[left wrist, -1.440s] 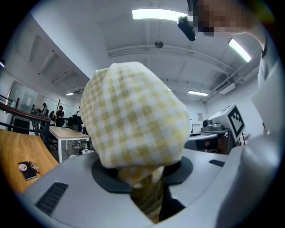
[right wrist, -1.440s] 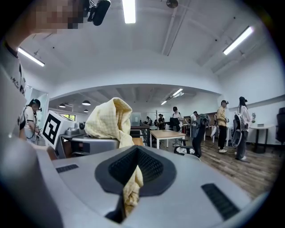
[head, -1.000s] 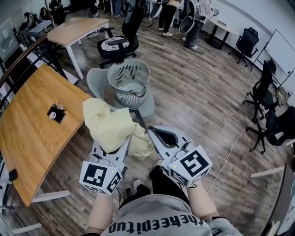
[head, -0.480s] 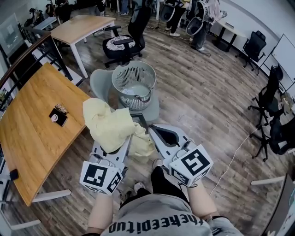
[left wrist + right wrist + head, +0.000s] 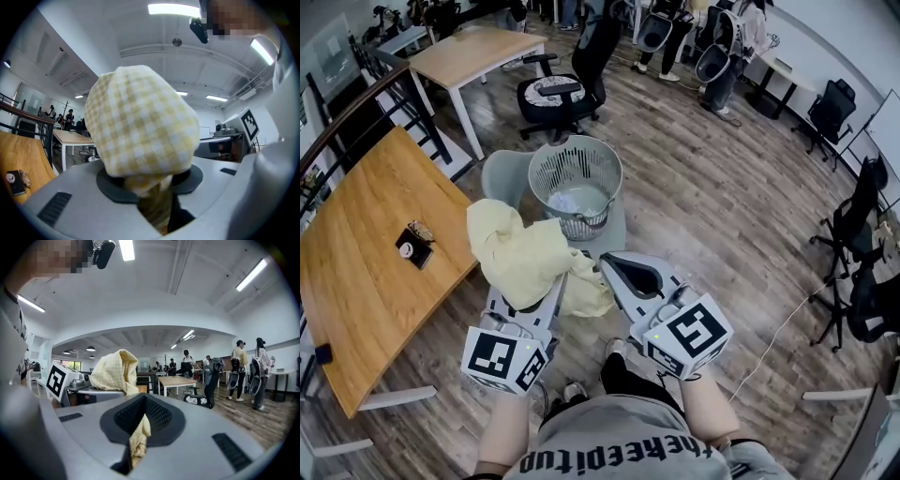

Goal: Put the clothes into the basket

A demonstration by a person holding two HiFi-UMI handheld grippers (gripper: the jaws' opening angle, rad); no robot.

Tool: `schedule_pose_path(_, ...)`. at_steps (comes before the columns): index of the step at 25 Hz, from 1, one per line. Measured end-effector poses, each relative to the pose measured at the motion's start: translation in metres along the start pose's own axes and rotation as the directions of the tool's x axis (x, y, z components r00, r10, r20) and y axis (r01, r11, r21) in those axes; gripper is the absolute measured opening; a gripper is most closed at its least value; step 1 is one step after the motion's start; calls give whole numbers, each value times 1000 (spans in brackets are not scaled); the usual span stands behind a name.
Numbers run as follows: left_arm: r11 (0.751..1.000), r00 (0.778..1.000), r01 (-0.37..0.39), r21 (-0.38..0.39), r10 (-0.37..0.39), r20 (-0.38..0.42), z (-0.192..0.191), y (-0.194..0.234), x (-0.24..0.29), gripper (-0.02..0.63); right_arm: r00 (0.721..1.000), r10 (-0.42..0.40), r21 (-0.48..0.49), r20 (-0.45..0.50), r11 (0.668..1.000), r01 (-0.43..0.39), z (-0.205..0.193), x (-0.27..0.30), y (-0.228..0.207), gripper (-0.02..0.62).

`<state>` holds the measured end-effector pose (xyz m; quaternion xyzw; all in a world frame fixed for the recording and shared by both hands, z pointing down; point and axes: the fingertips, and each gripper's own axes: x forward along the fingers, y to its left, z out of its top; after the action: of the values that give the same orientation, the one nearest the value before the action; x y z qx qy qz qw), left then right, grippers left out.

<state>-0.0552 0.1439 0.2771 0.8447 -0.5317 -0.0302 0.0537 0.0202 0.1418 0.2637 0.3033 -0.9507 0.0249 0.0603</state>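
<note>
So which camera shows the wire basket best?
The head view: the whole basket shows from above, on a grey chair. Neither gripper view shows it; the yellow cloth fills the left one.

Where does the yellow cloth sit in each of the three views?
Head view: cloth left of centre, just below the middle.
Left gripper view: cloth fills the centre.
Right gripper view: cloth bunched left of centre, with a strip hanging low in the middle.
Shared landmark: pale table, upper left in head view, left in left gripper view, centre in right gripper view.
</note>
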Motion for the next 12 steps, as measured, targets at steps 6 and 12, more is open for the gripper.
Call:
schedule_pose_path(6, 1000, 1000, -25, -2, 25, -4, 2, 1, 32, 161, 1000, 30, 7, 6, 1000, -30, 5, 9, -33, 8)
schedule_pose_path(12, 998, 998, -56, 9, 56, -11, 2, -5, 60, 161, 997, 69, 15, 14, 997, -70, 6, 10, -62, 8)
